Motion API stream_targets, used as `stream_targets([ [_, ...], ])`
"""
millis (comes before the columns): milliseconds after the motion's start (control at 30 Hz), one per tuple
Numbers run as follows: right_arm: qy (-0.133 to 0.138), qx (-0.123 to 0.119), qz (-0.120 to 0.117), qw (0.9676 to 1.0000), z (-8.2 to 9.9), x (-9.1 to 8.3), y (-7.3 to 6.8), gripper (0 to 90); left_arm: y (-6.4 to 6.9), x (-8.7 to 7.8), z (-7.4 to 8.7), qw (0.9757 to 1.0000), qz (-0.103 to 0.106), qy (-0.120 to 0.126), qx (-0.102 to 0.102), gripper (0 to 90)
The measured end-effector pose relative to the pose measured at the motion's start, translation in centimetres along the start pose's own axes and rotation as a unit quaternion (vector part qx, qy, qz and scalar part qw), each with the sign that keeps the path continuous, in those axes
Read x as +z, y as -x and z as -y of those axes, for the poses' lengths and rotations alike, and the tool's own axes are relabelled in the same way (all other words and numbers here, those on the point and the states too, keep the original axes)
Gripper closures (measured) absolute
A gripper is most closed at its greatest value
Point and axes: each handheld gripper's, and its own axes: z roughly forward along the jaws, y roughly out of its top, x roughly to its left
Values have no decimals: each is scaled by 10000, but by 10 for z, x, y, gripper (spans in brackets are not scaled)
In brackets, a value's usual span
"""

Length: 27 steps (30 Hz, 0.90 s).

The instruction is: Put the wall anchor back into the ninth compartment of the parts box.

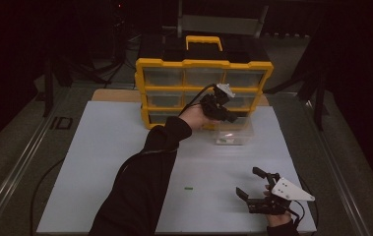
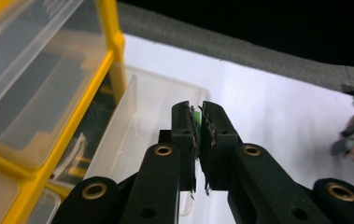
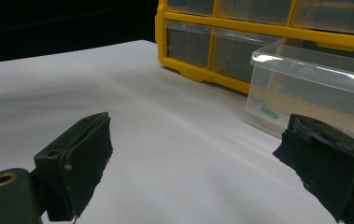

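A dark room surrounds the white table (image 1: 125,162), where a yellow drawer cabinet (image 1: 203,64) stands at the far edge with a clear drawer (image 1: 233,133) pulled out and set just in front of it. The left gripper (image 1: 223,114) hangs over that drawer, jaws pinching a small green piece (image 2: 196,116), mostly hidden between the pads. The right gripper (image 1: 254,184) rests near right, jaws spread; another green piece (image 1: 189,188) lies near centre, too small to make out.

Yellow drawer organizer (image 1: 203,64) (black top, yellow handle), white tabletop (image 1: 110,162), loose green piece (image 1: 188,188)
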Motion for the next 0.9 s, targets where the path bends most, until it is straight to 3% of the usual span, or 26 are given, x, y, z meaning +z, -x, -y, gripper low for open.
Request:
stream_targets([
  [333,-8,-6,-15,10000,0,0,0,82,-7,17,7,9991,-193,-260,-288,852],
  [600,-33,0,-44,10000,1,1,0,82,-11,26,14,9979,-319,-445,-356,843],
  [667,-39,15,-43,10000,1,1,0,82,-11,25,14,9973,-447,-404,-409,767],
  [900,-36,10,-52,10000,1,1,0,82,-8,14,14,9968,-512,-415,-454,480],
])
